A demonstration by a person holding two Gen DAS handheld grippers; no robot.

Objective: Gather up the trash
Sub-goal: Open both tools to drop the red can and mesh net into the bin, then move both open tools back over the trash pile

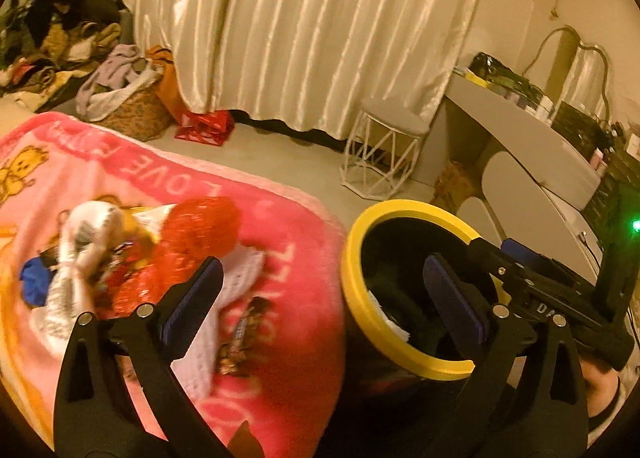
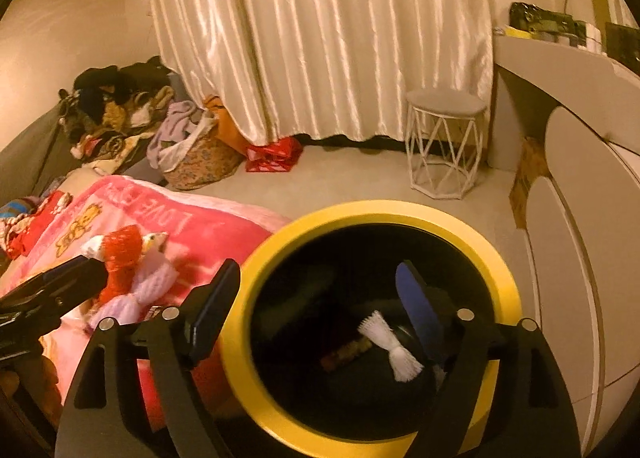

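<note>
A yellow-rimmed black trash bin stands beside a pink blanket. On the blanket lies a pile of trash: a red mesh bag, white crumpled paper, a pale purple wrapper and a snack wrapper. My left gripper is open and empty, between the pile and the bin. My right gripper is open and empty over the bin mouth. A white wrapper lies inside the bin.
A white wire stool stands on the floor by the curtain. A basket of laundry and a red bag sit at the back left. A grey desk runs along the right.
</note>
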